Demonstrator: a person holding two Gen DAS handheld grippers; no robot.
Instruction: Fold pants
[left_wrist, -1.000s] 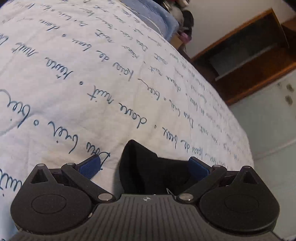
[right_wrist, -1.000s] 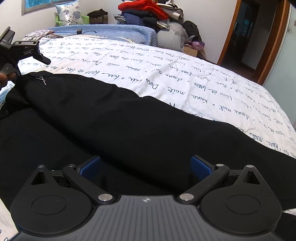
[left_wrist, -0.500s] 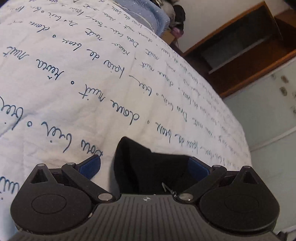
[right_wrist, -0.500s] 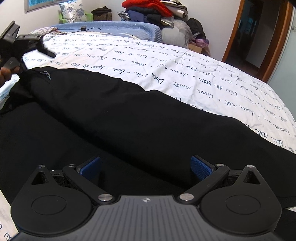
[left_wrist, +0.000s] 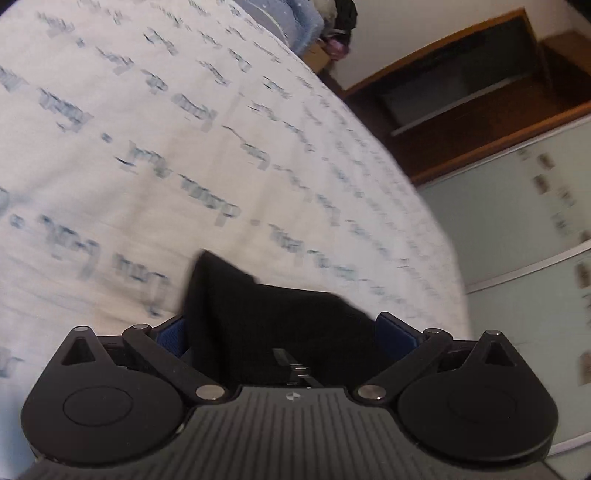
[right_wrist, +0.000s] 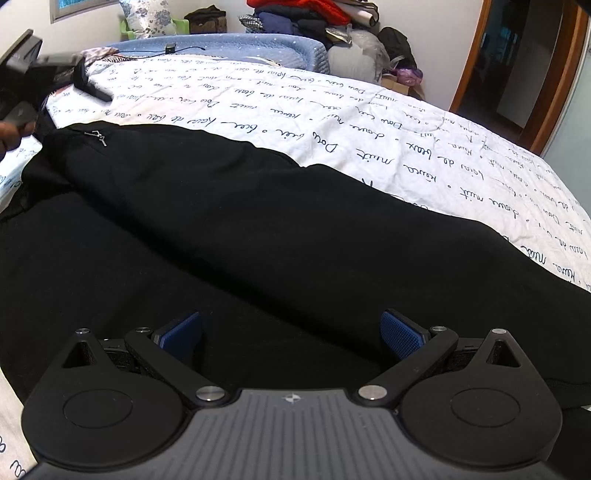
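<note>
On a white bedspread (right_wrist: 332, 110) printed with handwriting, black pants (right_wrist: 258, 229) lie spread lengthwise. Right gripper (right_wrist: 291, 332) hovers spread wide over them; left gripper (left_wrist: 284, 332) has black pants fabric bunched between its spread fingers.

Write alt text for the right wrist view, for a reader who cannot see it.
Black pants lie spread across a bed with a white sheet printed in blue handwriting, with the open right gripper low over them in the foreground. At far left the left gripper is at the waist end near a zipper pull. Piled clothes sit beyond the bed.
</note>
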